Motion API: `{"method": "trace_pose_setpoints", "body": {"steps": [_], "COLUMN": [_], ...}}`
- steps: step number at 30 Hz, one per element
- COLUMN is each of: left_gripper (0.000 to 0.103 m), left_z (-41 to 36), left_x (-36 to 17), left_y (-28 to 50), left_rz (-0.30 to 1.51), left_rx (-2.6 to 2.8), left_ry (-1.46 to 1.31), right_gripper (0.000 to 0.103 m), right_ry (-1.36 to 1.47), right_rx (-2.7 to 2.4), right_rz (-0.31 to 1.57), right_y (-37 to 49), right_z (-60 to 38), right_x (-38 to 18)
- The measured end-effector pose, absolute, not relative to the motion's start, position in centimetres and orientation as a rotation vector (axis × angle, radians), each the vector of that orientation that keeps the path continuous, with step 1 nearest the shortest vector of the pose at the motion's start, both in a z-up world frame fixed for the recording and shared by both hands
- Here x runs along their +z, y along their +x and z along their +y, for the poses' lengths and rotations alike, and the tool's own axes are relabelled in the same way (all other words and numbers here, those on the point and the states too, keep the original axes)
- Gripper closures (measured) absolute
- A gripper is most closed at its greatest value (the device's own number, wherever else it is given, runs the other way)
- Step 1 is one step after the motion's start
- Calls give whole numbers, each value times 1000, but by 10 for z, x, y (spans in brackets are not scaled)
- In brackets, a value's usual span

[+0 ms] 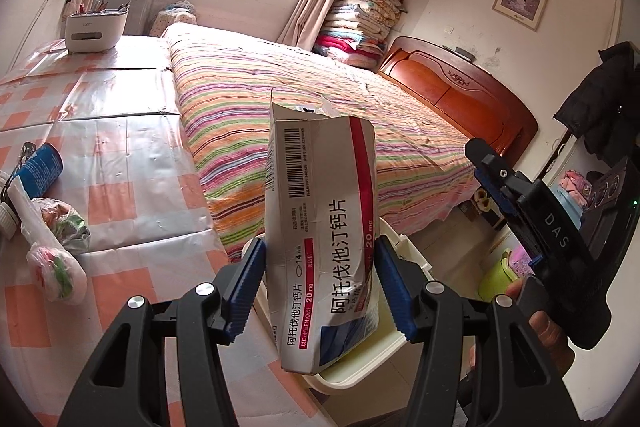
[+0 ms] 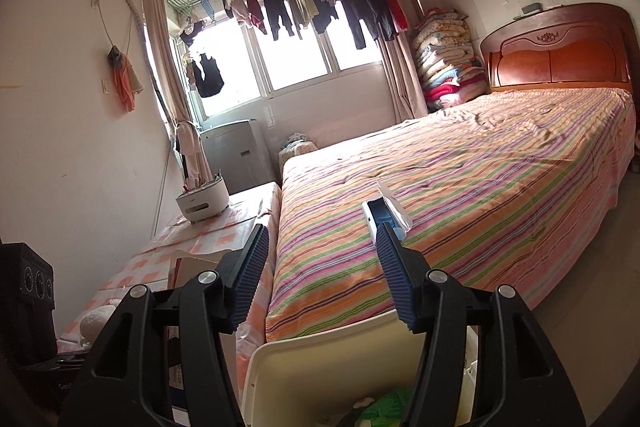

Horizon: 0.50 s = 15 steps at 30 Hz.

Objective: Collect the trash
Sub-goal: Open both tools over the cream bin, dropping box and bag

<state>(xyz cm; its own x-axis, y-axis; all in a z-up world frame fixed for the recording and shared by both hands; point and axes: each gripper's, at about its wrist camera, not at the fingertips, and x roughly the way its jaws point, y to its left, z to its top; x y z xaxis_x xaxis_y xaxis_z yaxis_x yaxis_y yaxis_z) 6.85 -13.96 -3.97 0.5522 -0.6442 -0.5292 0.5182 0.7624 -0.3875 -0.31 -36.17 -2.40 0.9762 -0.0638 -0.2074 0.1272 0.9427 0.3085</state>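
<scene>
**Medicine box hanging over the bin, grip looking marginal**

I am holding a crumpled medicine box (image 1: 324, 239) in the left gripper (image 1: 324, 287), its blue pads (image 1: 250, 287) pressing on the lower part of the carton from both sides. The box is standing roughly upright, long axis running bottom to top and leaning slightly, with the torn-open end pointing up toward the bed and the closed end pointing down at the cream waste bin (image 1: 360, 363) just below it.

What I am worrying about: the carton is crushed and soft, so the pads may be biting on collapsing card and it could slip or twist out early. It is also sitting near the bin's rim beside the table's front edge, so a release from here could bounce it off the rim onto the floor.

My right gripper (image 2: 324, 275) is standing open with nothing between its fingers, hovering over the same bin (image 2: 328, 359). More rubbish, a plastic bag (image 1: 56, 247) and a blue tube (image 1: 40, 171), is lying at the left edge of the checked tablecloth (image 1: 132, 163).
</scene>
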Motion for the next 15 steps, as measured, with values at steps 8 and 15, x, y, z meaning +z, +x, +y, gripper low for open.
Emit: {"method": "trace_pose_setpoints", "body": {"steps": [8,15], "left_gripper": [44,22], "left_z": [-160,-158], "left_x": [-46,-45], "left_y": [69,68], "left_rz": [719,710], "left_rx": [-710,-656], "left_ry": [-157,-150], "right_gripper": [37,37], "right_ry": [343,355], "right_rx": [-98,-99], "right_rz": [183,179], "right_y": [-9,-10], "right_z": [-368,-371], "right_x": [-25,-26]}}
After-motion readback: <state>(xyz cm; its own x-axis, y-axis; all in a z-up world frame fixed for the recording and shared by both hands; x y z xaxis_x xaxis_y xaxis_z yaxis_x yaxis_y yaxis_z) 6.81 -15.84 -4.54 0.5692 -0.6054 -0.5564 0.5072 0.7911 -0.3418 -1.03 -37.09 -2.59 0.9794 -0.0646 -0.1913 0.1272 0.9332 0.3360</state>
